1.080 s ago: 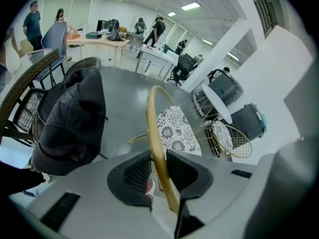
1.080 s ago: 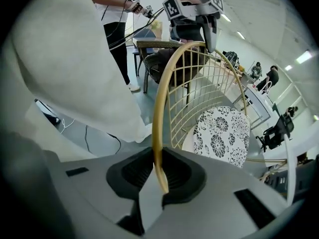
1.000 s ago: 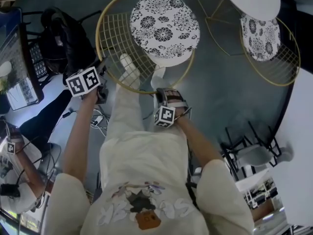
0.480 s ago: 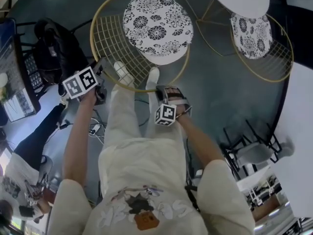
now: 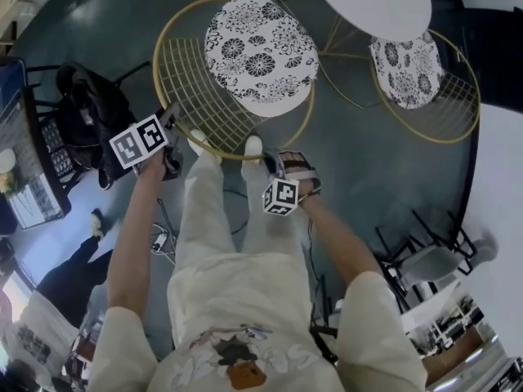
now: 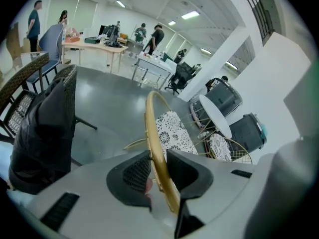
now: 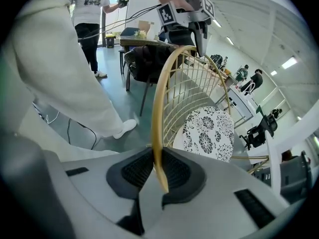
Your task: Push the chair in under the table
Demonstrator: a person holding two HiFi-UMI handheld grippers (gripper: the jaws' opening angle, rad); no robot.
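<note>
Shifted chair (image 5: 257, 55) closer to counter (image 5: 368, 2) edge, pinching its gold back rim (image 7: 158, 113) in jaws of left gripper (image 5: 170, 129) and right gripper (image 5: 276, 163); needs further push under.

Open-plan office, desks (image 6: 93, 45), swivel chairs (image 6: 180, 75)

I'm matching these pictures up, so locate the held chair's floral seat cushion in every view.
Head view: floral seat cushion at upper centre.
Left gripper view: centre, just right of the gold rim.
Right gripper view: right of centre, low.
Shared landmark: that gold rim.
</note>
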